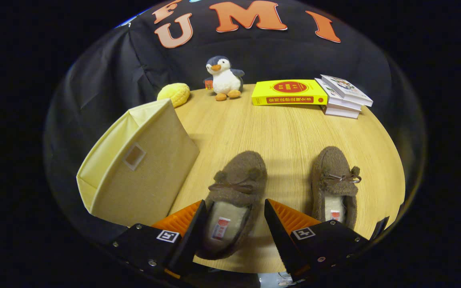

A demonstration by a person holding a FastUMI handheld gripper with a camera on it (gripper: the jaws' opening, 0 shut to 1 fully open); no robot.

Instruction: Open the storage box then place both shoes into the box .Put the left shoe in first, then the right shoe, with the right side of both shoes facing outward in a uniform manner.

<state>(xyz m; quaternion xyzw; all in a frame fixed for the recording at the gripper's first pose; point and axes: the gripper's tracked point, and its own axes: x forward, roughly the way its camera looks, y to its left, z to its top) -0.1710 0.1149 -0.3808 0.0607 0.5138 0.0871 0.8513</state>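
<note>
My jaws [232, 224] stand released around the heel of the left shoe [234, 196], low in the frame centre. I should clench on the heel walls evenly, then carry it to the box [134, 168] at left; right shoe [334, 180] waits.
</note>
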